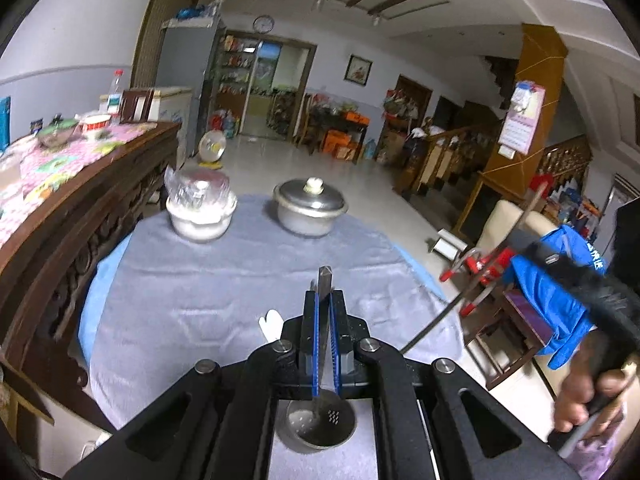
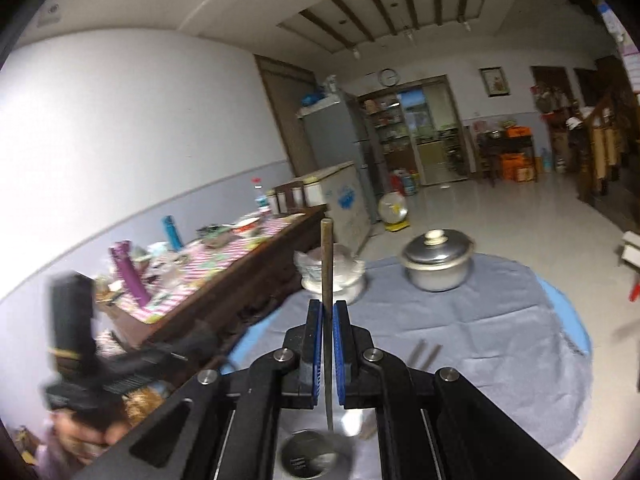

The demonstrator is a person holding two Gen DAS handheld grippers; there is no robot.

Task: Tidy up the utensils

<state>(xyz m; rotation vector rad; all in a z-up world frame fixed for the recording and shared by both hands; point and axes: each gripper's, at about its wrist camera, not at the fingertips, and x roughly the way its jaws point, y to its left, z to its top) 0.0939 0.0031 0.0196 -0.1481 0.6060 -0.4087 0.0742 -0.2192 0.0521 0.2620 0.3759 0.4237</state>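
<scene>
1. Left wrist view: your left gripper [image 1: 325,320] was pinching a slotted spoon [image 1: 321,424] by its handle, bowl toward the camera, above the grey cloth [image 1: 200,300]. A white spoon [image 1: 271,322] lay on the cloth just beside the gripper.

2. Right wrist view: your right gripper [image 2: 328,336] was clamped on a ladle [image 2: 327,320], handle pointing forward, lifted over the table. Chopsticks [image 2: 425,354] lay on the cloth unsorted. With both tools in the air and nothing visibly grouped, most of the organizing seemed left.

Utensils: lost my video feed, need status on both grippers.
Left gripper shut on a slotted ladle. Right gripper shut on a second ladle. Lidded pot and wrapped bowl far across the table, nothing blocking.
</scene>
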